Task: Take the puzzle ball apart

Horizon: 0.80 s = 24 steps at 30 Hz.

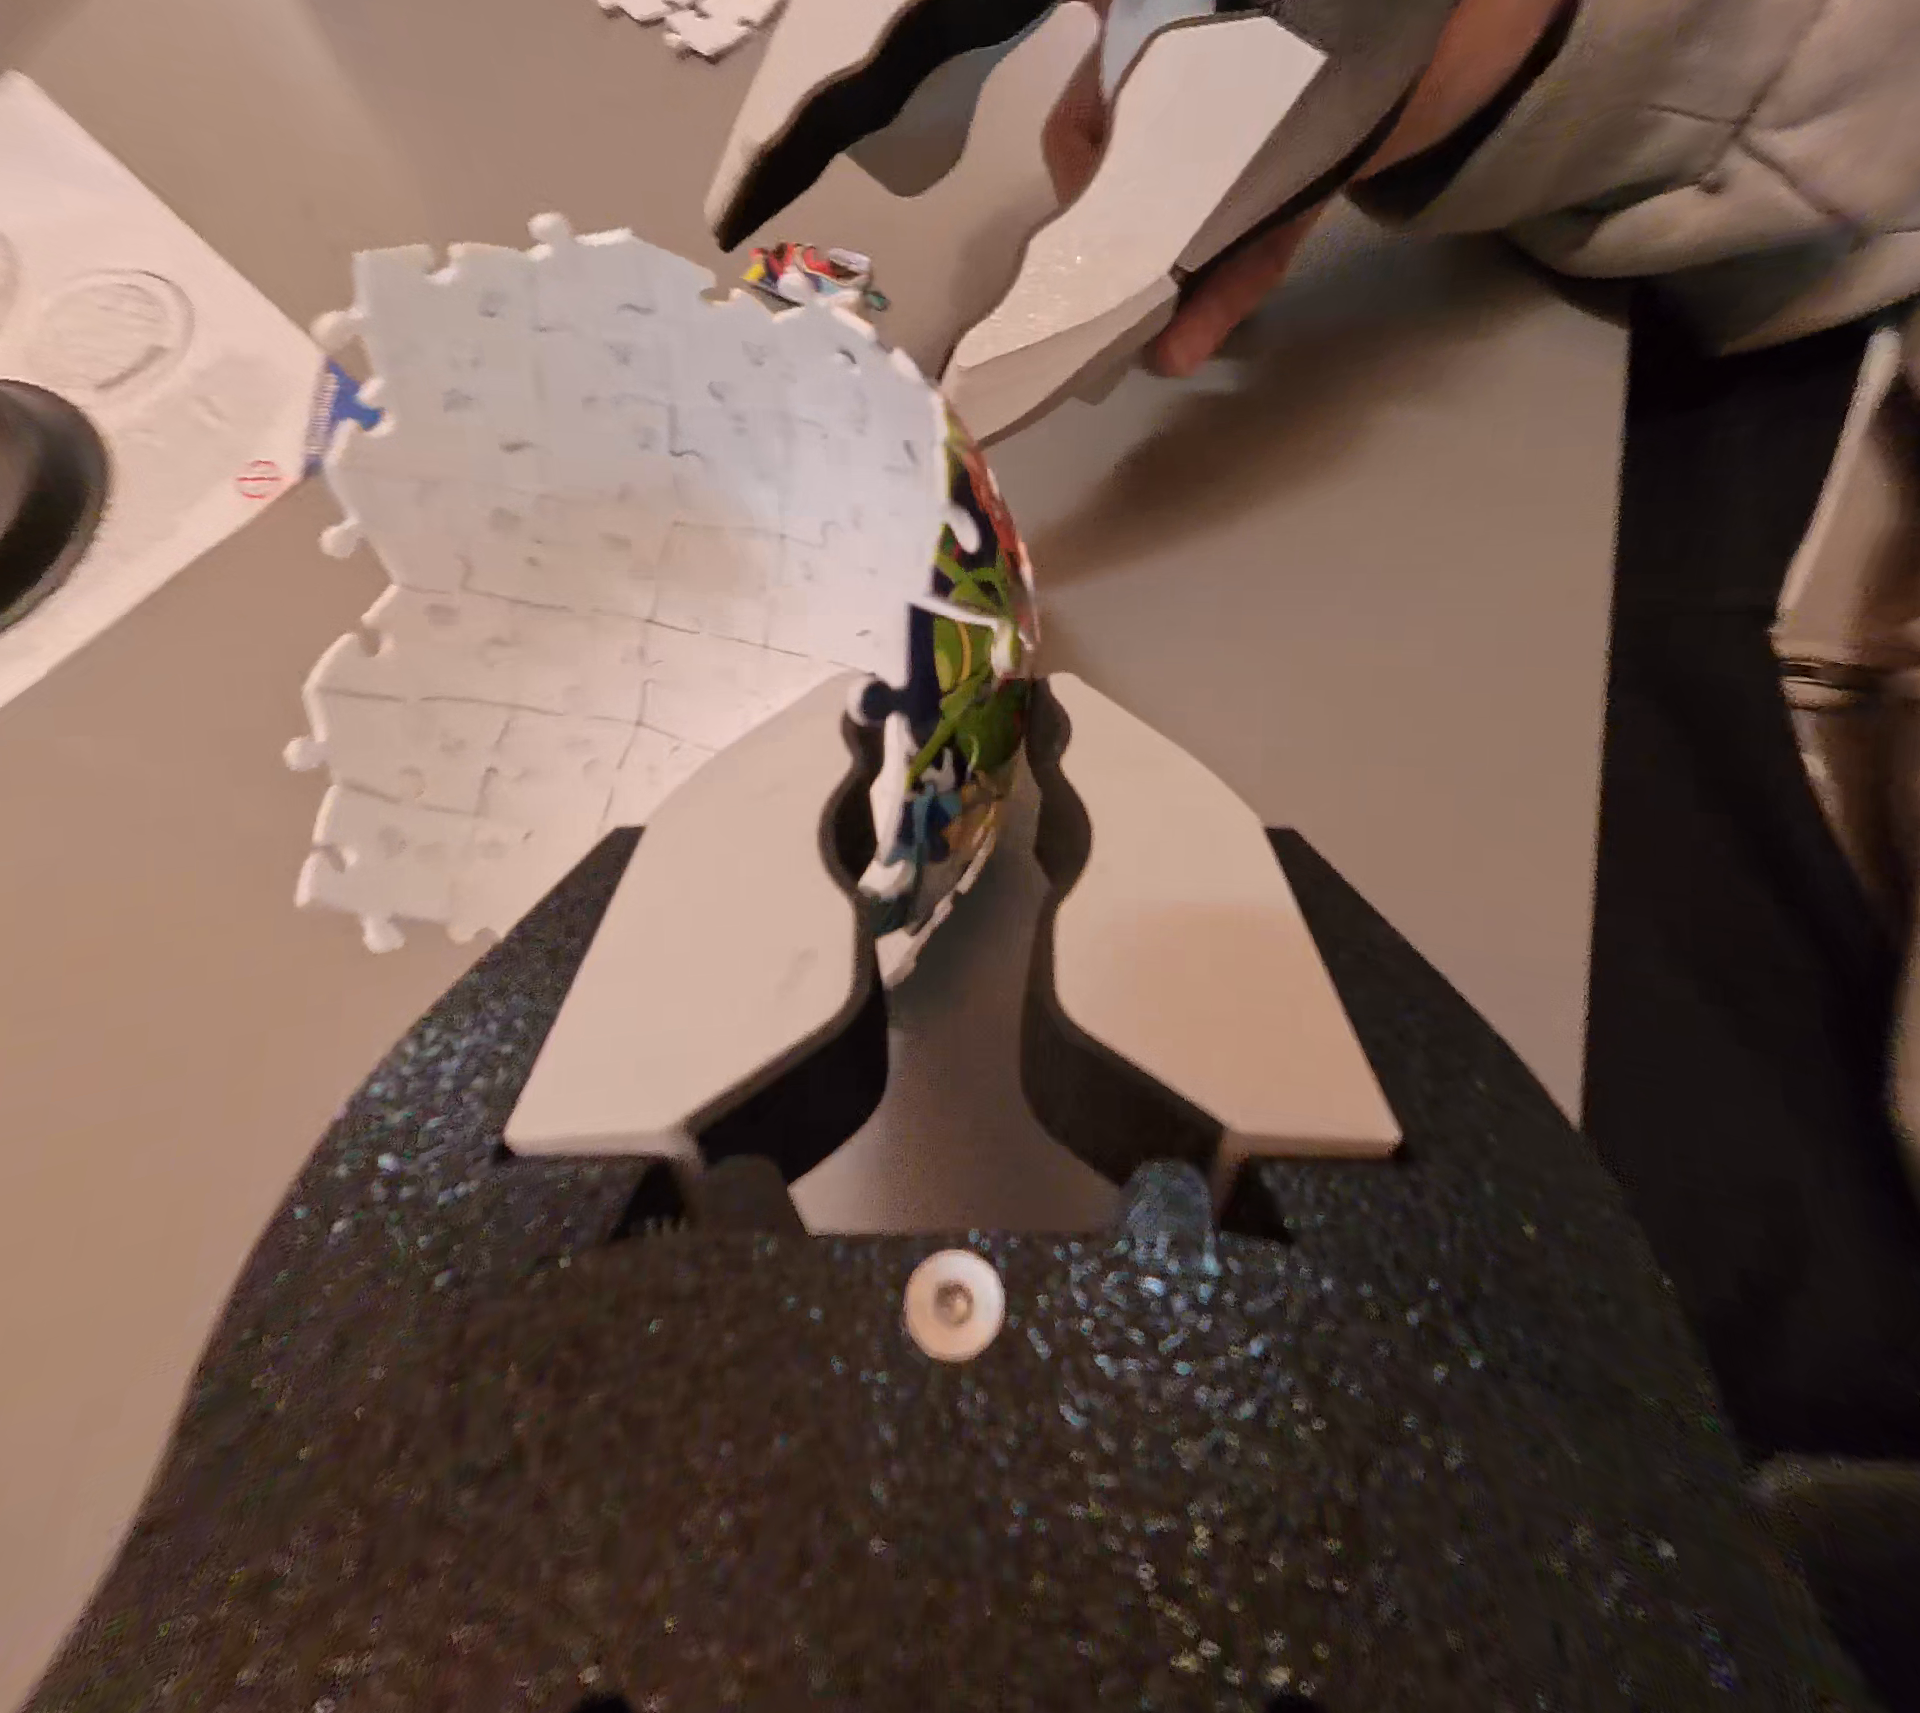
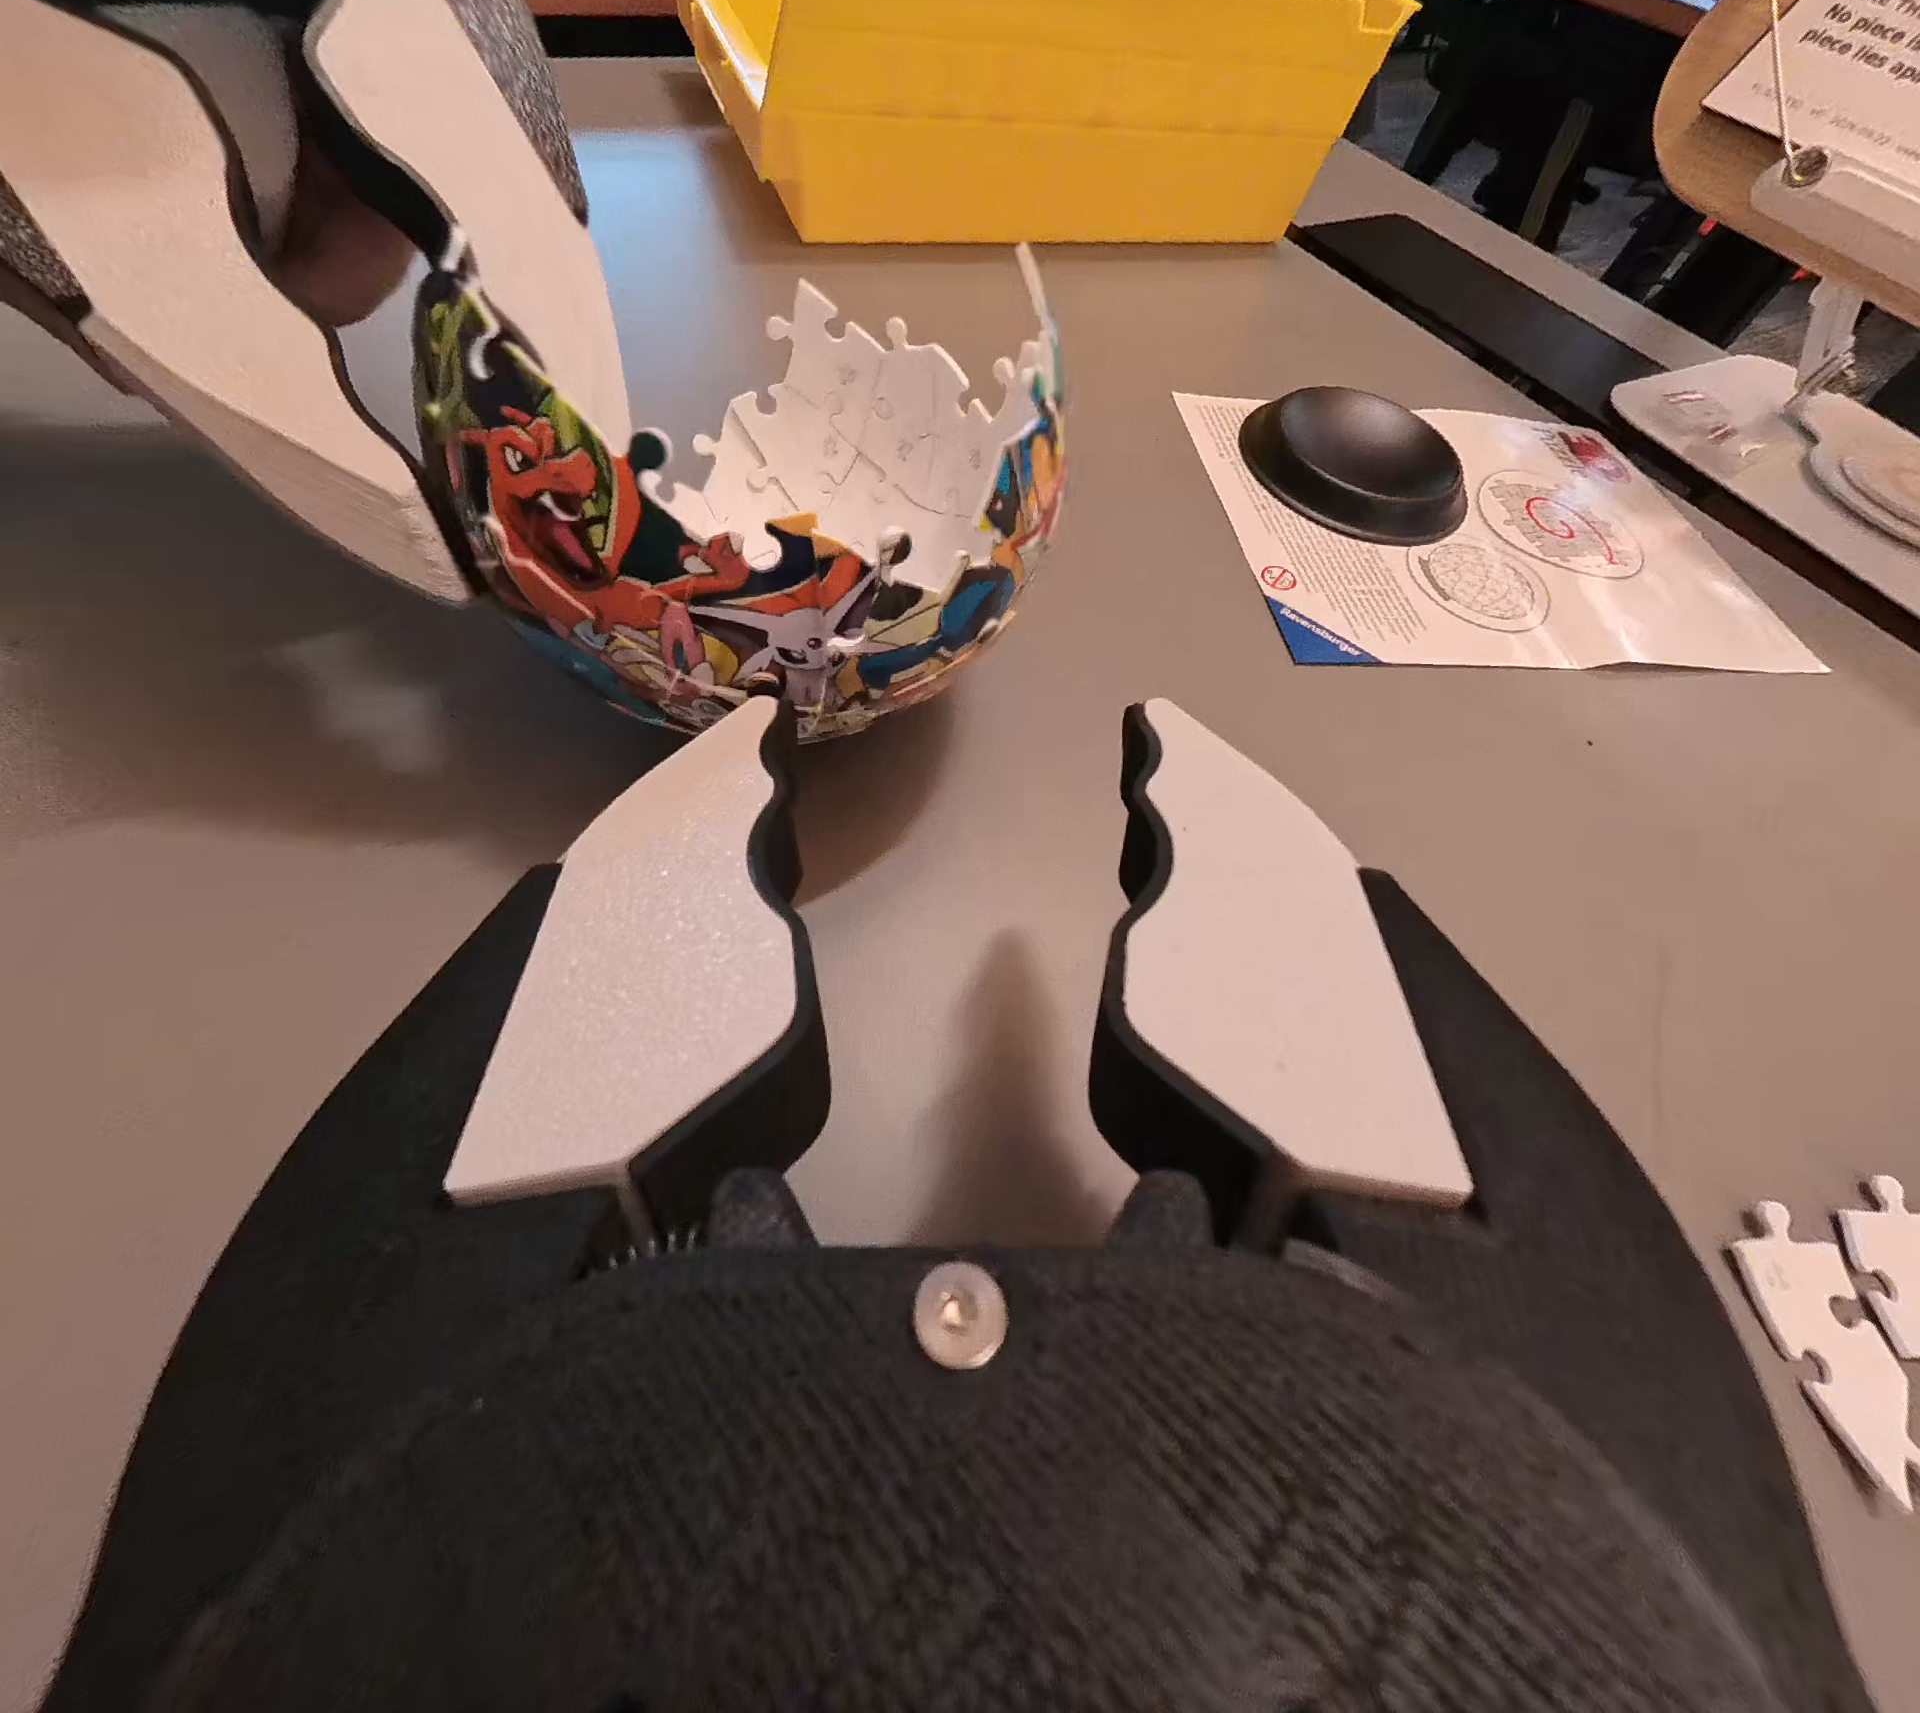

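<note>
Right wrist view shows the ball (image 2: 769, 583) as a half-open shell, bowl-like, resting on the grey table (image 2: 1195, 832) with its jagged rim up and white inner faces showing. The left tool (image 2: 436, 375) is clamped on the shell's wall at the left edge, one finger inside and one outside. The right tool (image 2: 951, 718) stands spread wide with nothing in it, its left fingertip just beside or touching the shell's near underside.

Risks, as I judge them: the left grip is on a thin curved wall only, so a hard pull could tear off a strip, or pop the wall out of the clamp. A push from the right tool's tip could roll the shell against that hold. A jerk could flick freed pieces off the table; loose pieces (image 2: 1849, 1320) lie near its right edge. The leaflet (image 2: 1558, 583) and black stand (image 2: 1351, 463) sit well apart, the yellow bin (image 2: 1039, 105) behind
</note>
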### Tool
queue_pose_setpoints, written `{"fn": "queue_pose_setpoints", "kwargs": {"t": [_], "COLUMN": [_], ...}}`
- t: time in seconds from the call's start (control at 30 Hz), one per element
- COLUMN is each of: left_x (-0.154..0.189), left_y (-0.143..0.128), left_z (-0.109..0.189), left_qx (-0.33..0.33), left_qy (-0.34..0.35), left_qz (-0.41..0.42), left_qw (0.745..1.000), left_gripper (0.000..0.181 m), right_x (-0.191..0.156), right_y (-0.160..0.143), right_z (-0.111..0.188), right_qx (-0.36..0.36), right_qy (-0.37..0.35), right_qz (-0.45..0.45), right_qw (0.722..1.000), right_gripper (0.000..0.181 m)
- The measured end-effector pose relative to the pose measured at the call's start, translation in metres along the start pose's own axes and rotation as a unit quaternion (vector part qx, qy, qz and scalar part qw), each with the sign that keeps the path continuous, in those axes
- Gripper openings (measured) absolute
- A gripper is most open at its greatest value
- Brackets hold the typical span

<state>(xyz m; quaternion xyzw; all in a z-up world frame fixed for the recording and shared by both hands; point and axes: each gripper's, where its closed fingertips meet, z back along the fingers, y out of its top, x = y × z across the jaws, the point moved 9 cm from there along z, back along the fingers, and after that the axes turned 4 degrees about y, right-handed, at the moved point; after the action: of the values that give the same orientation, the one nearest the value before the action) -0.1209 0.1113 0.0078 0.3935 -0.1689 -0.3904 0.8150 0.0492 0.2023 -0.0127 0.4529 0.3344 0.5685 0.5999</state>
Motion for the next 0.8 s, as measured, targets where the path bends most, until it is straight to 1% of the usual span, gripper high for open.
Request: {"fn": "queue_pose_setpoints", "kwargs": {"t": [0.17,0.27,0.43,0.47,0.63,0.73,0.8], "left_x": [-0.004,-0.009,-0.014,-0.014,-0.017,-0.021,-0.023], "left_y": [0.004,0.004,0.005,0.006,0.011,0.013,0.015], "left_z": [-0.001,0.002,0.01,0.01,0.007,0.003,0.002], "left_qx": [-0.013,-0.025,-0.058,-0.06,-0.07,-0.075,-0.079], "left_qy": [-0.089,-0.093,-0.094,-0.097,-0.13,-0.157,-0.173], "left_qz": [0.032,0.023,0.027,0.029,0.039,0.049,0.06], "left_qw": [0.995,0.995,0.993,0.993,0.988,0.983,0.98], "left_gripper": [0.024,0.028,0.028,0.026,0.009,0.006,0.004], "right_x": [0.003,0.001,0.0,0.0,-0.002,-0.004,-0.008], "right_y": [0.0,0.0,0.001,0.001,0.002,0.002,0.002], "right_z": [-0.002,-0.002,-0.003,-0.003,-0.006,-0.006,-0.006], "right_qx": [0.0,-0.001,0.002,0.001,0.004,0.001,0.006], "right_qy": [0.005,0.001,-0.001,-0.003,-0.007,-0.018,0.0], "right_qz": [0.006,0.018,0.031,0.033,0.048,0.06,0.076], "right_qw": [1.0,1.0,1.0,0.999,0.999,0.998,0.997], "right_gripper": [0.06,0.06,0.059,0.059,0.057,0.054,0.063]}}
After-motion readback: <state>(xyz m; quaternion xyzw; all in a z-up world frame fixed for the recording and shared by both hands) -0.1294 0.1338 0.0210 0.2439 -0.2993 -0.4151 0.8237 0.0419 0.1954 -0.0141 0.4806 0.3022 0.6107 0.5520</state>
